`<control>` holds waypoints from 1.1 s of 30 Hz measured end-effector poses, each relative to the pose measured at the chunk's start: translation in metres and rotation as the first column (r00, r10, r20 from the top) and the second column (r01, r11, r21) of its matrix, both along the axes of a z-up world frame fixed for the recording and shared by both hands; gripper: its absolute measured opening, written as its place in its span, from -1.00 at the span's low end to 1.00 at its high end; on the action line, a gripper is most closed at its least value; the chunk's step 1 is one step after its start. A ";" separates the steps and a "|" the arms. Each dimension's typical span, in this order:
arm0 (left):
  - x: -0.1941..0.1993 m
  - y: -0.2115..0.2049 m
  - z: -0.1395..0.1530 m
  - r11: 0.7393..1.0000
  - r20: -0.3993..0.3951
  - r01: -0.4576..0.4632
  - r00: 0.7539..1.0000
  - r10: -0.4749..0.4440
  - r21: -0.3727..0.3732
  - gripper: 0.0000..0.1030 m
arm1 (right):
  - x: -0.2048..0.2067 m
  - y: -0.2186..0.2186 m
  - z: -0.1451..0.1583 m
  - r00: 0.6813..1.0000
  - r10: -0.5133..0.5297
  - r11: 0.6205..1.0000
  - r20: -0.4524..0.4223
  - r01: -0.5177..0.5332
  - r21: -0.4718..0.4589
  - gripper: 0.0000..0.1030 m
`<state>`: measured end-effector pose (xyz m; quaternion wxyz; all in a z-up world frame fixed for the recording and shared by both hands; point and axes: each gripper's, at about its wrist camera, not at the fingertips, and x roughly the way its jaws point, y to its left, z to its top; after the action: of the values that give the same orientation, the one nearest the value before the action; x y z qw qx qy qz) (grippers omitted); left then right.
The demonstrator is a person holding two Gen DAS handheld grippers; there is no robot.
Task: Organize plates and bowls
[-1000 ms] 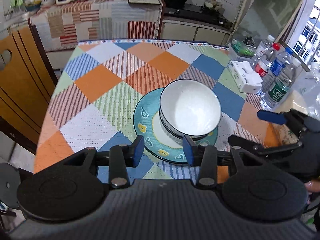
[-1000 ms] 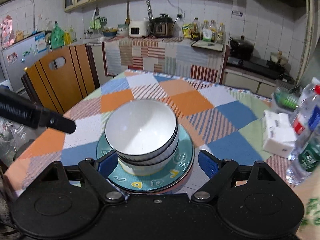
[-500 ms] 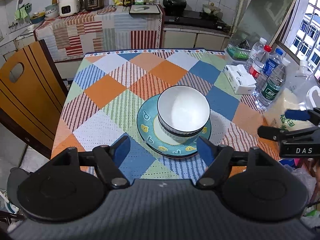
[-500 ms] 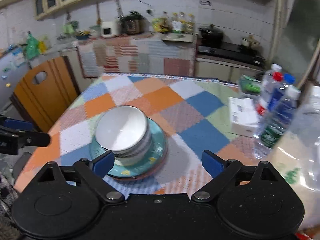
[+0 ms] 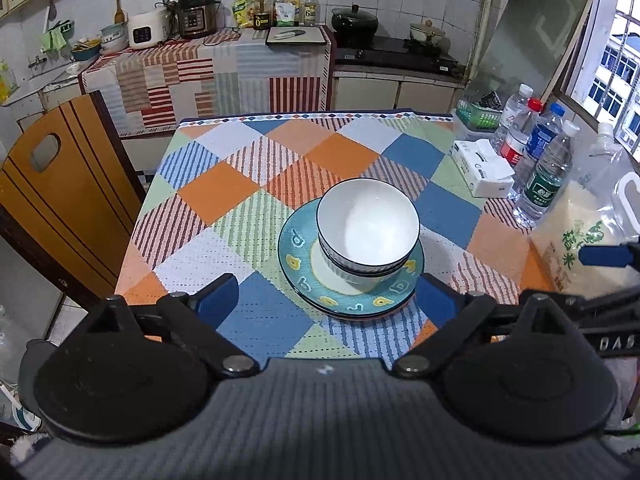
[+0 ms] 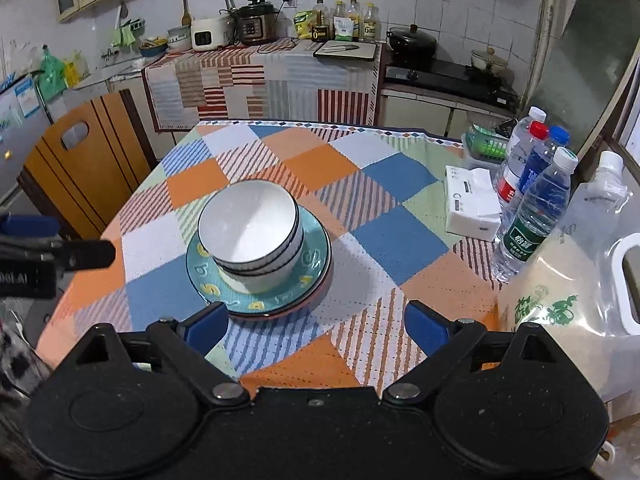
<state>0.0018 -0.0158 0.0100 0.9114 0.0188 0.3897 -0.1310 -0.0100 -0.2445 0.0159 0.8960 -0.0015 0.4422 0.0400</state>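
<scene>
The left gripper (image 5: 326, 300) is opening wide, nothing between its pads; a second ago they were far closer. The right gripper (image 6: 316, 326) stands spread and empty. Stacked white bowls (image 5: 368, 230) sit on teal plates (image 5: 304, 280) at twelve o'clock, farther off than before. "DAS" marks the right gripper's side at three o'clock.

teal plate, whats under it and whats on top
On the teal plate sit two nested white bowls. Under it a pinkish plate's edge shows; the rest is covered.
</scene>
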 end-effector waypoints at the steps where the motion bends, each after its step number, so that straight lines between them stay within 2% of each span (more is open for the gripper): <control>1: 0.000 0.000 -0.001 1.000 0.006 -0.002 1.000 0.002 0.000 0.90 | -0.002 0.001 -0.001 1.000 0.001 1.000 0.004 -0.001 -0.003 0.88; 3: 0.000 0.001 -0.005 1.000 0.018 0.015 1.000 -0.014 -0.018 0.90 | -0.008 0.005 -0.004 0.999 -0.008 1.000 0.032 0.008 -0.016 0.88; 6: 0.004 0.005 -0.014 1.000 0.007 -0.006 1.000 0.006 -0.025 0.90 | -0.015 0.012 -0.010 0.997 -0.024 0.999 0.074 0.028 -0.043 0.88; 11: 0.002 0.006 -0.021 0.999 -0.003 -0.032 0.999 0.032 0.027 0.90 | -0.013 0.014 -0.017 0.998 -0.045 0.998 0.036 0.047 -0.035 0.88; 15: -0.001 0.011 -0.025 0.999 -0.008 -0.031 0.999 0.031 0.009 0.90 | -0.012 0.012 -0.019 0.998 -0.057 0.998 0.020 0.058 -0.032 0.88; 20: -0.003 0.010 -0.029 0.998 -0.002 -0.050 0.999 0.050 0.038 0.90 | -0.013 0.016 -0.020 0.999 -0.048 0.998 0.020 0.048 -0.042 0.88; 27: -0.006 0.011 -0.031 0.998 0.002 -0.063 0.998 0.063 0.017 0.90 | -0.014 0.016 -0.018 0.997 -0.064 0.995 0.041 0.067 -0.068 0.88; 33: -0.005 0.010 -0.033 0.997 -0.001 -0.075 0.997 0.075 0.036 0.90 | -0.013 0.015 -0.018 0.997 -0.072 0.994 0.039 0.075 -0.075 0.88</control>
<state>-0.0036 -0.0062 -0.0225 0.9148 0.0202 0.3934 -0.0895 -0.0229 -0.2296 -0.0019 0.9039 -0.0201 0.4271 -0.0099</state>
